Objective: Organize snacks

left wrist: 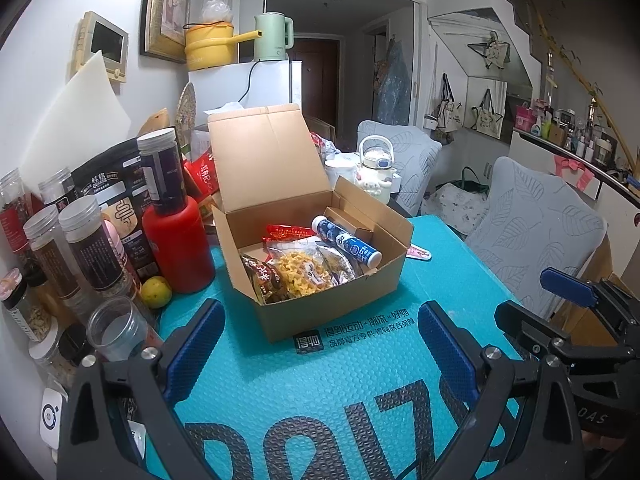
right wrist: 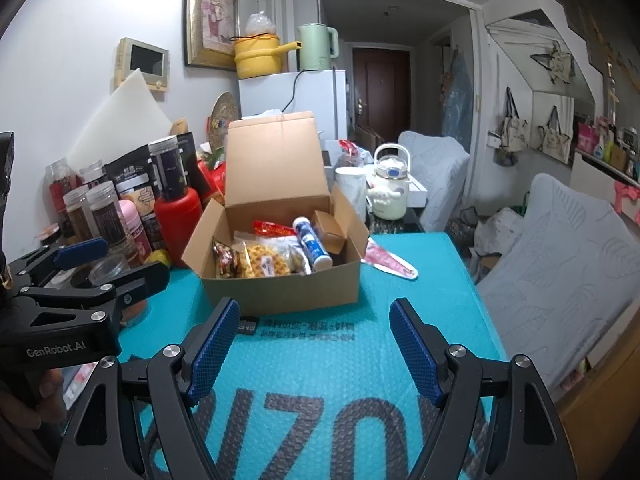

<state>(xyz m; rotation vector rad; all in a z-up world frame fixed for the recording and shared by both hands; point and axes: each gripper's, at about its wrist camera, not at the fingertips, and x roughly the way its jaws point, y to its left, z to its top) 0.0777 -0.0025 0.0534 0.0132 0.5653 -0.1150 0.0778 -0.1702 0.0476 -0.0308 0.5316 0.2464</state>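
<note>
Left wrist view: the left gripper (left wrist: 320,356) hovers over the teal mat (left wrist: 360,380) on the desk, fingers spread and empty, short of the open cardboard box (left wrist: 320,300). Inside lie snack packets (left wrist: 304,272) and a blue tube (left wrist: 346,241), its long axis running from the far left to the near right, capped end nearest. Right wrist view: the right gripper (right wrist: 316,354) is likewise spread, holding nothing, facing the box (right wrist: 288,292); here the tube (right wrist: 312,244) points near-right. One pink packet (right wrist: 390,261) lies on the mat just right of the box. Judgement: packing is nearly done; the next move probably calls for gathering that packet.
</note>
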